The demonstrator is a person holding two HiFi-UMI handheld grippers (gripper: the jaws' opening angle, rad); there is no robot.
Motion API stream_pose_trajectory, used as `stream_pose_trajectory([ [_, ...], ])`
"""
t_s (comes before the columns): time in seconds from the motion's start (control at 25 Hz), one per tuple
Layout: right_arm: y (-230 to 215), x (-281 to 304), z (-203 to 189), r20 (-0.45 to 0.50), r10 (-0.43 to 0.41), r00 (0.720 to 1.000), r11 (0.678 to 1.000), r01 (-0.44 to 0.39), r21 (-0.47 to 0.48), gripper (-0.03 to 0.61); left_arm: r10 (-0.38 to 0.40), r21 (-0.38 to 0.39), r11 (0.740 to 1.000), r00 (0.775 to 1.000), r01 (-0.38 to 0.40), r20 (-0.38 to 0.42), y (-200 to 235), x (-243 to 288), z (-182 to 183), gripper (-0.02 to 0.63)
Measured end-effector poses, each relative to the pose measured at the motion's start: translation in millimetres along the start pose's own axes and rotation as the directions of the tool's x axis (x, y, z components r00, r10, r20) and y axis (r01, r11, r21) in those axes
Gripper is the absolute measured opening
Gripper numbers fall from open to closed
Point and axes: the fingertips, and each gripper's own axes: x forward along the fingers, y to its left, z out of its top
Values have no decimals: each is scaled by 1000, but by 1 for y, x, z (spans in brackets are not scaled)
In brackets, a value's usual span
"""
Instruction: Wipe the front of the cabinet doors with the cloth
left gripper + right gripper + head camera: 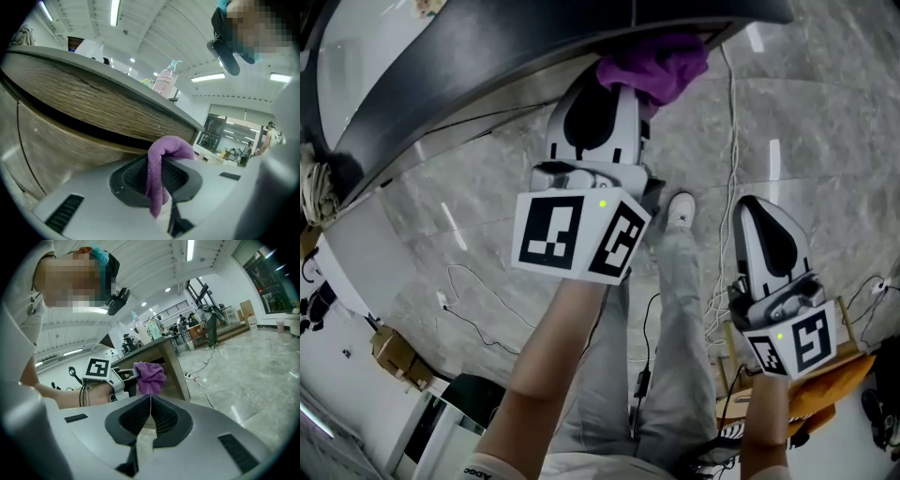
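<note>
A purple cloth (656,66) is bunched between the fingers of my left gripper (623,92), which is shut on it. The cloth sits right at the wood-grain cabinet front (70,117), just under the dark countertop edge (534,47); I cannot tell whether it touches. In the left gripper view the cloth (161,171) hangs over the jaws of the left gripper (161,161). My right gripper (761,220) hangs lower at the right, shut and empty, away from the cabinet. From the right gripper (150,398) I see the cloth (149,376) held beside the cabinet's end (171,369).
A pink pump bottle (166,79) stands on the countertop. Cables (731,141) trail over the marble floor. The person's legs and a white shoe (680,211) are below the grippers. Cardboard boxes (394,352) lie at lower left, and an orange object (834,375) at lower right.
</note>
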Motion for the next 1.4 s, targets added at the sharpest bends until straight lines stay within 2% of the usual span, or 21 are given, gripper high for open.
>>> stream_pose_trajectory([
  [0.4, 68, 39, -22, -39, 43, 998, 999, -44, -19, 28, 63, 3, 998, 998, -63, -2, 89, -49, 21, 52],
  [0.72, 130, 80, -19, -49, 88, 995, 993, -91, -74, 28, 134, 13, 991, 991, -134, 8, 170, -95, 44, 52],
  [1.0, 169, 94, -18, -49, 120, 992, 986, -125, -112, 28, 191, 44, 981, 981, -191, 21, 220, -127, 57, 52],
  [1.2, 159, 97, -28, -65, 125, 990, 987, -131, -89, 28, 293, 55, 954, 955, -295, 43, 243, -142, 54, 52],
  [1.4, 126, 80, -32, -61, 126, 990, 991, -129, -45, 28, 333, 68, 940, 943, -333, 23, 224, -145, 28, 52],
])
